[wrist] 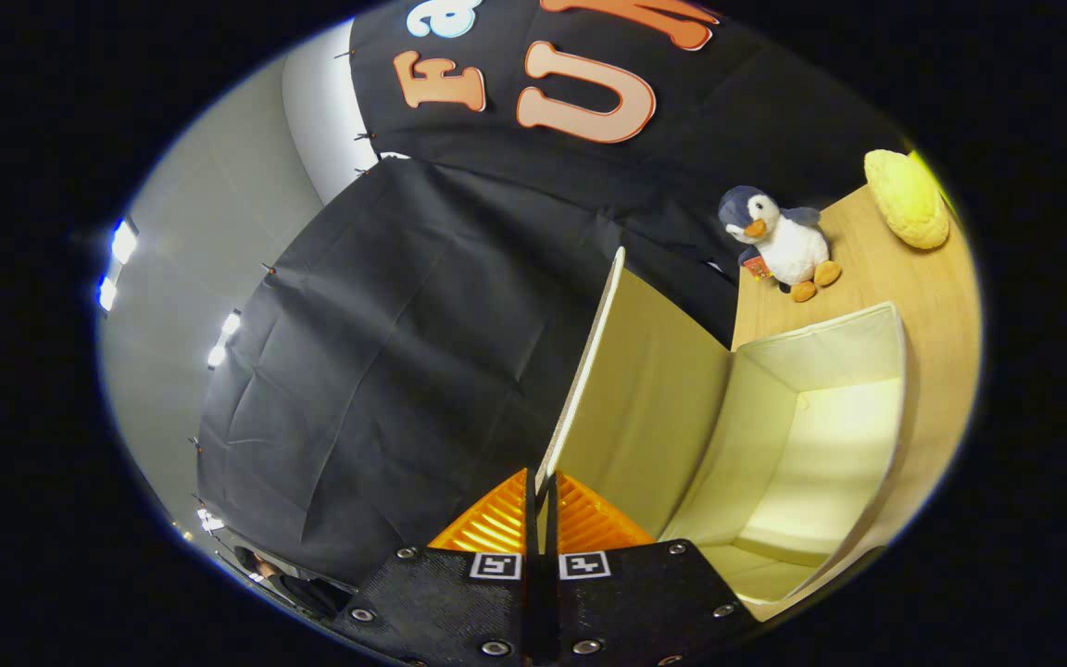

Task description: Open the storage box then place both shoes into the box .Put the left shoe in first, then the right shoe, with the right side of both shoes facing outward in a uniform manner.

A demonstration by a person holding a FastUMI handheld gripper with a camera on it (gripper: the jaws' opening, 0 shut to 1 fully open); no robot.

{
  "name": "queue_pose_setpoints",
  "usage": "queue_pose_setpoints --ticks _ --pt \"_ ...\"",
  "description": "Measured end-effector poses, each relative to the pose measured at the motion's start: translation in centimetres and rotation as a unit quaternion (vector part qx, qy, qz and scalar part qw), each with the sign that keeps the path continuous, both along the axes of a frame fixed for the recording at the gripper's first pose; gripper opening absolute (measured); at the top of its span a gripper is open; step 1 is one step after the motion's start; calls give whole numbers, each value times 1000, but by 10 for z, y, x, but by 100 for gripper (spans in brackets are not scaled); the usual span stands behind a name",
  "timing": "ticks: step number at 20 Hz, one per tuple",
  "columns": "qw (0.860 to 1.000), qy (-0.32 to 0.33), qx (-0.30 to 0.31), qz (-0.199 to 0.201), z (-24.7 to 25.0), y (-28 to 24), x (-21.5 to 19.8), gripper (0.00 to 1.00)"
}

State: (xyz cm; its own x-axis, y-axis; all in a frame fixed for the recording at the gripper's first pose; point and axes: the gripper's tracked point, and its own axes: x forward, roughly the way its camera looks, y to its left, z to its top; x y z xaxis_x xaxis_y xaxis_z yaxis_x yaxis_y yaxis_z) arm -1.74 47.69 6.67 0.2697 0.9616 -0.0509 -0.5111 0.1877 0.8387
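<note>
- Nearest: gripper [541,491], jaws pressed together on the lower edge of the lid [589,371], both fingers pinching the thin panel between them.
- Just ahead of the fingers: lid raised and swung clear, standing nearly edge-on to the camera, pale inner face turned toward the box opening.
- Beside the lid, a little further on: storage box [853,347], fabric-walled and cream inside, mouth uncovered and interior bare; no shoes inside.
- Under and around the box: wooden counter [932,306], carrying it.
- Further back on the counter, well apart from the box: plush penguin [779,243], upright, and a yellow rounded cushion-like thing [909,197] beyond it near the far corner.
- Furthest: black cloth wall behind everything.
- Step in hand, by judgement: opening the box, apparently close to finished, with the lid up but not yet let go.
- Next move, by judgement: lid to be carried far enough back to rest on its own, then released; after that the left shoe to be fetched first, right side facing outward. Risk of the lid falling shut if freed too early.
</note>
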Motion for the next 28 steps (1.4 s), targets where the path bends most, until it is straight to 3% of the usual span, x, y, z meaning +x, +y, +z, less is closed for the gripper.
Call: queue_pose_setpoints --ticks 7,12,16,18,23,26,28 --pt "997 -29 -71 1 -3 90 -4 1" --pt "990 -33 -137 6 -38 152 -8 1" --pt "982 -43 -184 0 -68 176 -4 3" --pt "975 -59 -213 -4 -74 174 -10 9" --pt "962 -108 -250 -37 -91 147 14 98" --pt "951 -143 -262 -84 -89 98 38 98" --pt "936 -165 -285 -128 -91 38 53 98"
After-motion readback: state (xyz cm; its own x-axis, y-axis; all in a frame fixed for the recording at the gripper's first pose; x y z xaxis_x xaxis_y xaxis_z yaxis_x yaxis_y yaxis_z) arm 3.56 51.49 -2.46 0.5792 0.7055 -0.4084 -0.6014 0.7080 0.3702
